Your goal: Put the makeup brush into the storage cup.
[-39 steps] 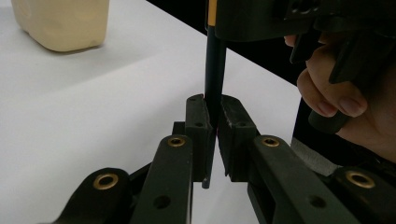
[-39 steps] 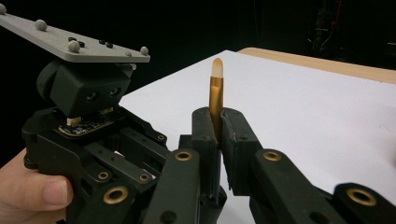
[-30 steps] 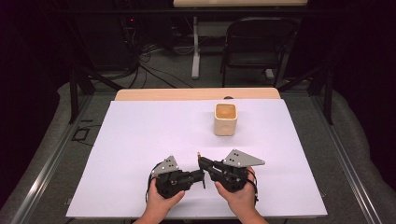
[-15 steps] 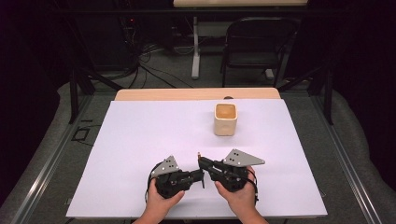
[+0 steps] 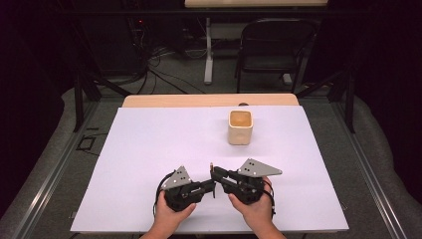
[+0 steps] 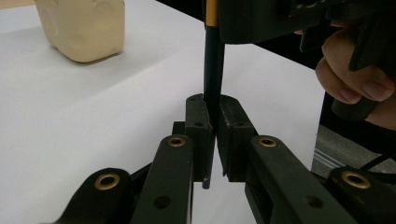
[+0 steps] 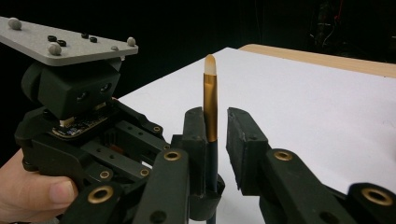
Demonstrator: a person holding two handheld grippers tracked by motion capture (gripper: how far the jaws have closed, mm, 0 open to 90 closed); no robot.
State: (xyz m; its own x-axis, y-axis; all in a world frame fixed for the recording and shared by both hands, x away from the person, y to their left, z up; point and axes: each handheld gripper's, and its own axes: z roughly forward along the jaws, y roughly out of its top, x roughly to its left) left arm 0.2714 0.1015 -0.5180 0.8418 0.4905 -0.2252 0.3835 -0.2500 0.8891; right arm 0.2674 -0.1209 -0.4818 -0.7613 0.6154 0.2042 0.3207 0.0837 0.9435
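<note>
A thin brush with a dark handle, gold ferrule and pale tip (image 7: 210, 102) stands upright between both grippers near the table's front edge (image 5: 212, 167). My left gripper (image 6: 213, 105) is shut on the dark handle (image 6: 213, 70); in the high view this left gripper (image 5: 211, 185) comes in from the left. My right gripper (image 7: 217, 116) has just been opening. The brush rests against one of its pads, with a gap to the other. In the high view the right gripper (image 5: 215, 174) meets the left one tip to tip.
A cream square cup (image 5: 240, 127) stands upright at the back right of the white sheet (image 5: 149, 144), and the same cup (image 6: 84, 28) lies beyond the brush. A wooden table edge (image 5: 209, 100) runs behind. A chair (image 5: 273, 50) and cables sit on the floor beyond.
</note>
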